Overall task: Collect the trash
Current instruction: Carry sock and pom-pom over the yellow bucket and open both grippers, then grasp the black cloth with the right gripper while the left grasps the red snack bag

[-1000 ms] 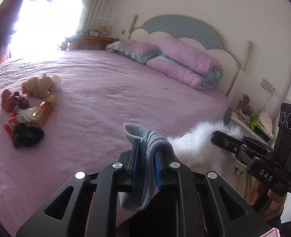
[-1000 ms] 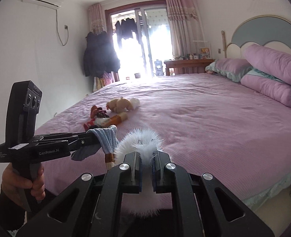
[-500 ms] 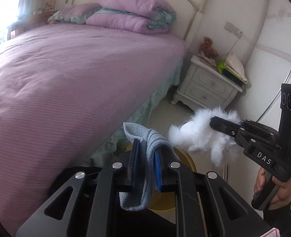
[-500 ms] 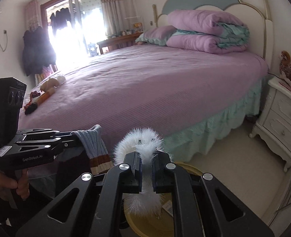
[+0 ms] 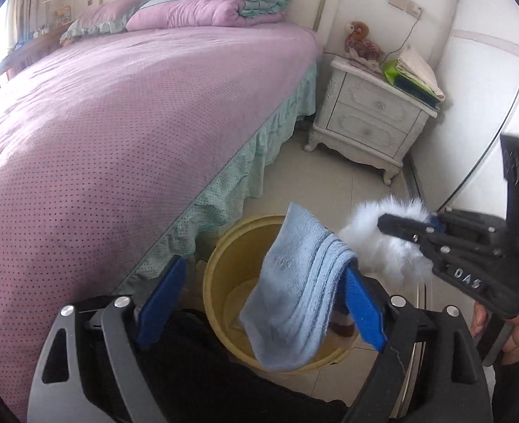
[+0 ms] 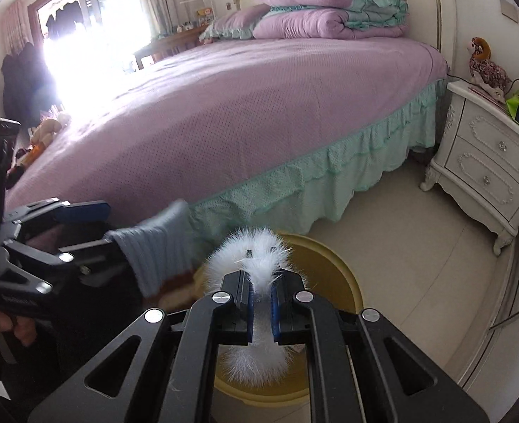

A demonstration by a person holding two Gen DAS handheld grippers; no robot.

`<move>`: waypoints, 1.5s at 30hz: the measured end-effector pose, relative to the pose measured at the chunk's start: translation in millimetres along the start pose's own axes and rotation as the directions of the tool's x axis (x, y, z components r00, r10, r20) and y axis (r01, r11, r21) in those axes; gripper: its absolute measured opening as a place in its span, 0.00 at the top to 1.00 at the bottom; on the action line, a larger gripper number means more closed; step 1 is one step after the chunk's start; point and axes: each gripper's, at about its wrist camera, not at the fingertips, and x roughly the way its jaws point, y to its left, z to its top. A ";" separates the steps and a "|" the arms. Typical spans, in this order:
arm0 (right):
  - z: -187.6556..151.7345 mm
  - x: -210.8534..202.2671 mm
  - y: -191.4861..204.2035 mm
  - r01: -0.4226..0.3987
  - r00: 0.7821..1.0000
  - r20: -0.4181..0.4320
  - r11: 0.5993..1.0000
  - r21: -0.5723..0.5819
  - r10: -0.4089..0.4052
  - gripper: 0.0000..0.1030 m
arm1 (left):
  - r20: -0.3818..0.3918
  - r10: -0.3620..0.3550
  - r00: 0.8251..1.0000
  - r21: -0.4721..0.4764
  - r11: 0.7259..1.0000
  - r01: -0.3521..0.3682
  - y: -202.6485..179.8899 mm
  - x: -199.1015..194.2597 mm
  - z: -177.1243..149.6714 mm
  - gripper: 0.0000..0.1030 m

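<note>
Yellow plastic filled the view beneath both tools: the bin (image 5: 220, 264) stood on the floor just beside the bed (image 5: 118, 112). My left gripper (image 5: 259, 292) had just been opening, its jaws wide apart, and the blue sock (image 5: 294, 292) hung draped over the right-hand finger, above the bin. My right gripper (image 6: 261, 303) was clamped tight on the white fluffy piece (image 6: 248, 261), also above the bin.

Both hands now over the bin

Left gripper (image 5: 259, 294) has just been opening; blue sock (image 5: 294, 296) apparently drapes its right finger above the yellow bin (image 5: 217, 264).
</note>
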 end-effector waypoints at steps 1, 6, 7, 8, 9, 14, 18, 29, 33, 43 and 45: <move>-1.2 -0.2 -1.6 0.006 1.000 -0.006 1.000 0.005 -0.006 0.93 | -0.002 -0.015 1.000 -0.002 1.000 0.015 0.1 1.4 0.1 0.12; -4.5 -3.6 -13.2 0.048 0.999 -0.002 0.998 0.034 -0.048 0.93 | -0.056 -0.025 0.998 0.036 0.999 0.027 -15.5 24.3 9.8 0.11; -5.4 -3.5 -15.7 0.052 0.999 -0.005 0.998 0.041 -0.051 0.93 | -0.062 -0.018 0.998 0.044 0.999 0.021 -19.3 27.9 9.7 0.12; -6.6 -2.9 -18.2 0.053 0.999 -0.009 0.998 0.046 -0.052 0.93 | -0.070 -0.014 0.997 0.056 0.998 0.018 -23.0 31.8 8.9 0.11; -7.9 -1.9 -20.6 0.056 0.998 -0.013 0.997 0.052 -0.055 0.93 | -0.079 -0.010 0.997 0.068 0.998 0.016 -26.5 36.0 9.2 0.11; -11.3 3.7 -25.8 0.035 0.999 -0.039 0.998 0.061 -0.033 0.93 | -0.111 -0.025 0.993 0.088 0.995 0.035 -32.9 48.3 7.4 0.11; -12.2 9.5 -23.3 0.021 0.998 -0.060 0.999 0.048 -0.019 0.92 | -0.111 -0.035 0.993 0.067 0.997 0.043 -27.6 47.0 6.6 0.11; -10.7 10.4 -3.6 0.025 0.998 -0.065 1.000 -0.010 -0.026 0.61 | -0.088 -0.031 0.996 0.046 0.998 0.035 -20.5 38.8 10.0 0.11; -8.2 7.4 -1.3 0.006 0.999 -0.052 1.000 -0.003 -0.006 0.61 | -0.069 -0.026 0.997 0.033 0.999 0.028 -15.7 32.5 10.5 0.11; 39.2 -19.9 72.1 -0.239 0.943 0.195 0.957 -0.166 0.269 0.61 | 0.147 0.195 0.970 -0.098 0.978 -0.182 45.1 -67.2 7.8 0.11; 53.3 -22.2 101.8 -0.292 0.913 0.221 0.927 -0.237 0.344 0.61 | 0.187 0.286 0.940 -0.178 0.951 -0.254 70.3 -99.4 2.7 0.04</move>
